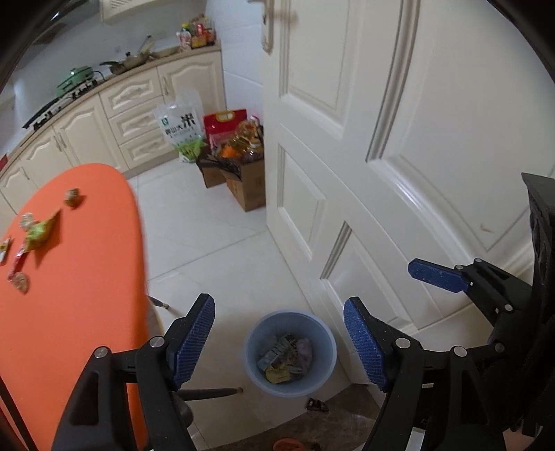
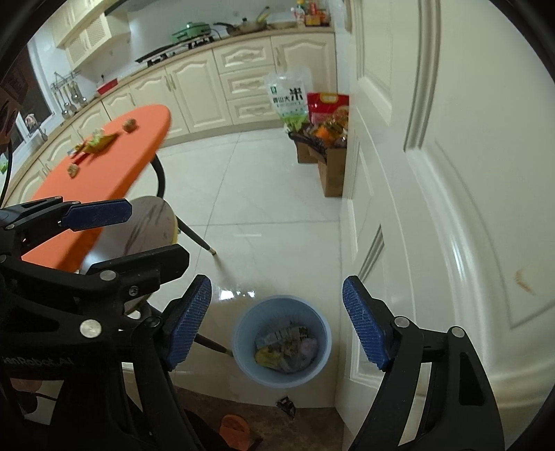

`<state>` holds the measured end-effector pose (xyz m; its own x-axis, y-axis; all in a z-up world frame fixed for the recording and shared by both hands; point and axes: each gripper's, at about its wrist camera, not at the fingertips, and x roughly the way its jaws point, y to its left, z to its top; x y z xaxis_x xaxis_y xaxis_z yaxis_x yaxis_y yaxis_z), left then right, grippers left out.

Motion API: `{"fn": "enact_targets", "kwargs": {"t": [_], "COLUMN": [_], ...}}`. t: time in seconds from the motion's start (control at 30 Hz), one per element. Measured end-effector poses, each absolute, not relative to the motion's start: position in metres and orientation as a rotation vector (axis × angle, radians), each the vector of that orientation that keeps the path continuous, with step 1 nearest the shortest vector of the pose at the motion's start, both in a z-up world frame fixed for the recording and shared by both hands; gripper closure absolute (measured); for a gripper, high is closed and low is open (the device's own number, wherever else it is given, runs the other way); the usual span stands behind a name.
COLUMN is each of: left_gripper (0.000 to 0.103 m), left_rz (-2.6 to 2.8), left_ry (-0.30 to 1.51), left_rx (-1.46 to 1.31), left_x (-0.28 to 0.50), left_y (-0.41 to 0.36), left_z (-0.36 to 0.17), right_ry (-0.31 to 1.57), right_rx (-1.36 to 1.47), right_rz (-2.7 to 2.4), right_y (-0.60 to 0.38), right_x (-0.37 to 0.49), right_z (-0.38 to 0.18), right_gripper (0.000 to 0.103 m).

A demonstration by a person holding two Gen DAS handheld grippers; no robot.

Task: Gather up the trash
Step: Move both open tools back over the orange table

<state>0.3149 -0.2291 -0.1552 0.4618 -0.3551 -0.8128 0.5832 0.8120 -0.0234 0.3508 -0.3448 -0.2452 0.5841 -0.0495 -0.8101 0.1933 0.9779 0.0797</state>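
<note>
Blurred wrappers lie on orange table.

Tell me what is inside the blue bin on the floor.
The blue bin holds crumpled wrappers: yellow, printed white and pale ones. Its bottom and anything beneath that pile is covered.

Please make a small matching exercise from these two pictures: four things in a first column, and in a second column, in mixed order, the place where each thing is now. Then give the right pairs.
Things:
1. blue bin
2. green wrapper
3. green pan
4. cardboard boxes

Places:
A. on the kitchen counter, on the stove
B. on the floor near the white door, with trash already inside
C. on the orange table top
D. on the floor beside the door, below the rice bags

Right pairs: 1-B, 2-C, 3-A, 4-D
</note>
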Motion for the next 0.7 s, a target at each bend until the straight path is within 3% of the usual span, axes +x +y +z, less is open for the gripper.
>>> {"fn": "enact_targets", "kwargs": {"t": [0.33,0.47,0.7], "left_gripper": [0.030,0.030,0.028], "left_rz": [-0.480,-0.402,-0.223], "left_ry": [0.809,0.773,0.758], "left_rx": [0.180,0.168,0.159], "left_x": [0.291,0.294,0.326], "left_y": [-0.121,-0.064,0.014], "left_z": [-0.105,-0.092,-0.092], "right_ry": [0.850,0.826,0.821], "right_rx": [0.099,0.055,-0.037], "right_rz": [-0.065,-0.016,0.065], "right_y": [-0.273,-0.233,-0.170], "right_x": [0.375,0.400,0.468], "right_z": [-0.190,-0.174,-0.174], "right_gripper": [0.025,0.012,0.012]}}
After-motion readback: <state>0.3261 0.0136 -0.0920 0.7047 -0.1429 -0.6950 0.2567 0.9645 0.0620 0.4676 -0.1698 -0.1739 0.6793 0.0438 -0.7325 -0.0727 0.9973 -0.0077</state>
